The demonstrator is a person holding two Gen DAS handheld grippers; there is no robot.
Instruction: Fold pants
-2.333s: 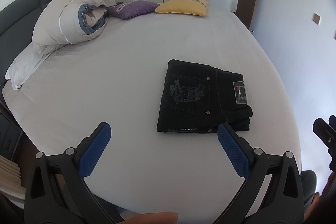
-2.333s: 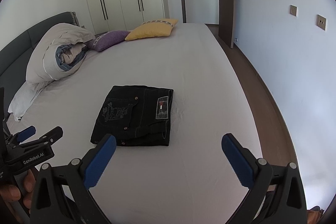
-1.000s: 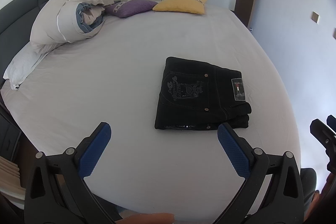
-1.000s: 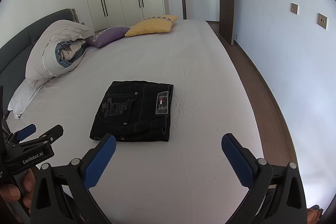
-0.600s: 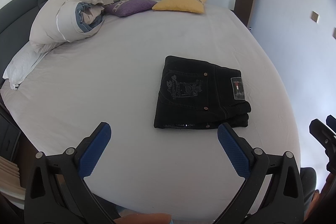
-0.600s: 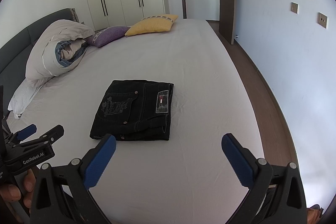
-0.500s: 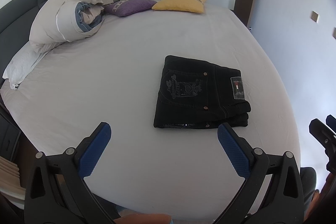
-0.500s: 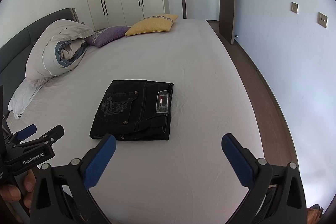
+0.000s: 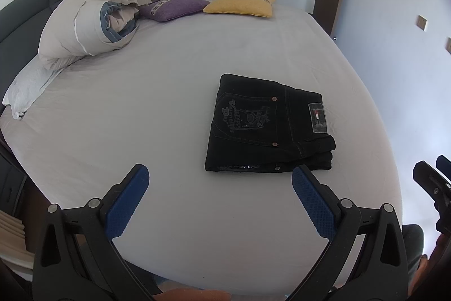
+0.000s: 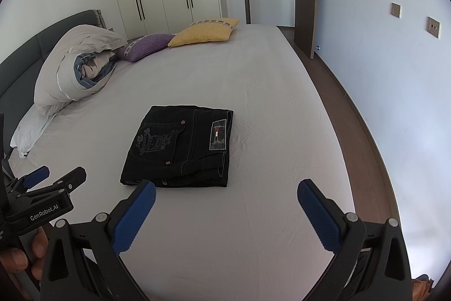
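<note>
so: black jeans [image 9: 269, 126] lie folded in a compact stack on the white bed sheet [image 9: 141, 109], back pocket and label up. left gripper [image 9: 220, 196] spread wide, holding nothing. right gripper [image 10: 225, 212] likewise wide apart, holding nothing, both short of the jeans.

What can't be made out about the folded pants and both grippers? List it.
- Pants: layers underneath, hidden by the top fold in both views.
- Waist patch: lettering too small to read.
- Right gripper: cut off by the frame edge in the left wrist view.
- Left gripper: handle cut off by the bottom edge.
</note>
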